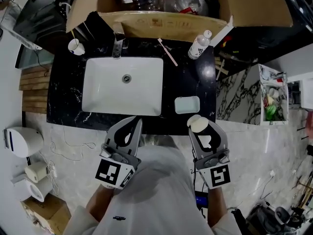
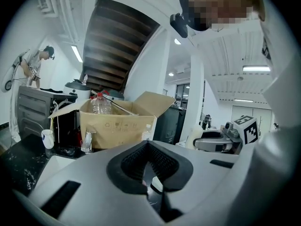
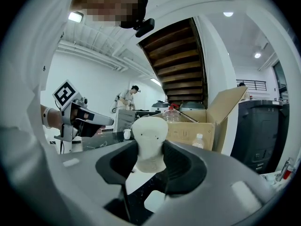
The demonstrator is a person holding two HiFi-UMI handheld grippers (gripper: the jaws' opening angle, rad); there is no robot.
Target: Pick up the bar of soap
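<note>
A cream-white bar of soap (image 1: 198, 123) is clamped between the tips of my right gripper (image 1: 199, 126), held just in front of the black counter's near edge. In the right gripper view the soap (image 3: 149, 142) stands upright between the dark pads (image 3: 181, 166), above the counter. An empty pale-blue soap dish (image 1: 187, 104) lies on the counter just beyond it, right of the white sink (image 1: 146, 89). My left gripper (image 1: 135, 123) hangs at the sink's front edge; its jaws meet with nothing between them, as the left gripper view (image 2: 147, 145) also shows.
On the black marble counter (image 1: 66, 89) are a faucet (image 1: 118, 45), a white cup (image 1: 76, 46), a pink toothbrush (image 1: 167, 52) and a small plastic bottle (image 1: 199, 45). An open cardboard box (image 1: 161, 23) stands behind them. A marble shelf unit (image 1: 271, 94) is at the right.
</note>
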